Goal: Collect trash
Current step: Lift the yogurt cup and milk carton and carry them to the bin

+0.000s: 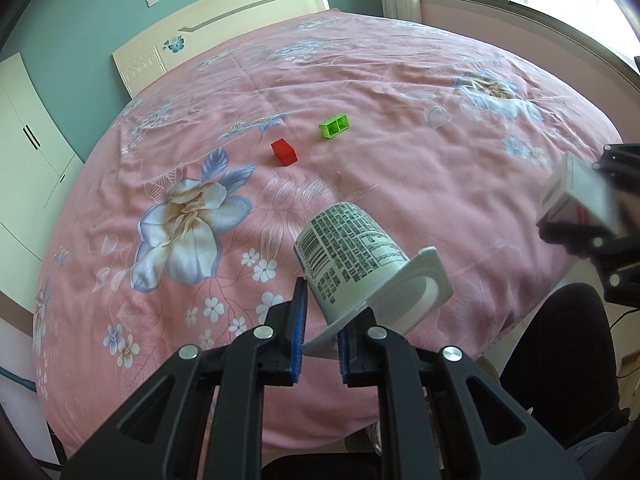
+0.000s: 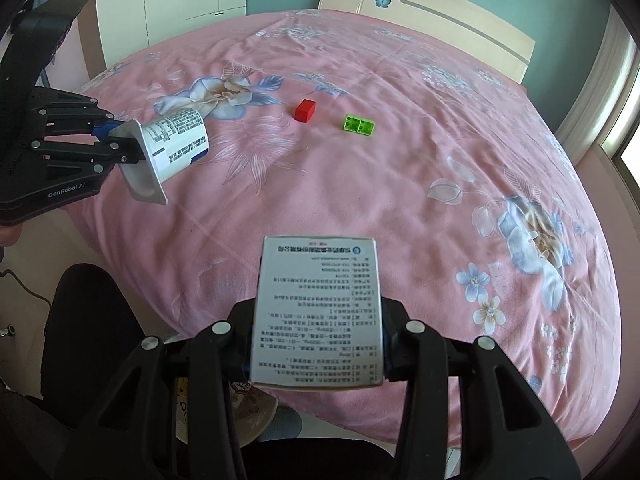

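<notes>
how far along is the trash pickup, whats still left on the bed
Both trash items are off the bed: the left hand-held gripper pinches the yogurt cup by its rim, the right hand-held gripper clamps the printed box. Neither is binned yet. Only the red block and green block remain.

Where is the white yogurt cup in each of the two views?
Left wrist: white yogurt cup at lower centre, its rim pinched by the left gripper.
Right wrist: cup at the left edge.
Shared landmark: red block on the bed.
</notes>
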Motion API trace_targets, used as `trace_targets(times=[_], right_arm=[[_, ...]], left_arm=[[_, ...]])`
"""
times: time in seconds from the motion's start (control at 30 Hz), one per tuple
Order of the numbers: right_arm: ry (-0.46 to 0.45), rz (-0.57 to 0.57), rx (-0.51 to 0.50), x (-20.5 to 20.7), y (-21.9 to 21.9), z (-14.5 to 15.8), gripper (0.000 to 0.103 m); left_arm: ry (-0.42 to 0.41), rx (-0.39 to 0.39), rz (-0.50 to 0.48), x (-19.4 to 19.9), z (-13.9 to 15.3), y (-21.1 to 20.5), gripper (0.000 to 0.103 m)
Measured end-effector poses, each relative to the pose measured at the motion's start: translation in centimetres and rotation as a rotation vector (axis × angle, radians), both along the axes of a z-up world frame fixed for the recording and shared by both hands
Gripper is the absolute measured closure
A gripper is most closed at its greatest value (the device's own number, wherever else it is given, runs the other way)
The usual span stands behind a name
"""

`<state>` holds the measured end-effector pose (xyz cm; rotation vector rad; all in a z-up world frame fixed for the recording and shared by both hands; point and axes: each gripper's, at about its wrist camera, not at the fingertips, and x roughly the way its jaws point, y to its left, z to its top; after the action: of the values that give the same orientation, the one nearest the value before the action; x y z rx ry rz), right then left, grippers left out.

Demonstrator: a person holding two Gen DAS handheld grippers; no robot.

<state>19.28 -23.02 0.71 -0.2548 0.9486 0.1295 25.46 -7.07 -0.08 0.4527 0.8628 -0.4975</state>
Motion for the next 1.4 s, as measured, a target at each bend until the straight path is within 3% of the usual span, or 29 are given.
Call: trace_targets(times=[0.5, 1.4], right_arm=[[0.040, 0.054, -0.039, -5.8, 2.0, -0.8, 0.059], [0.185, 0.110, -0.018, -11.8, 4.2, -6.5, 0.059]], left_arm=[[0.045, -0.033, 0.076, -7.4, -2.5, 3.4, 0.087], [0.219, 0.009, 0.022, -14.4, -9.9, 3.7, 0.087]])
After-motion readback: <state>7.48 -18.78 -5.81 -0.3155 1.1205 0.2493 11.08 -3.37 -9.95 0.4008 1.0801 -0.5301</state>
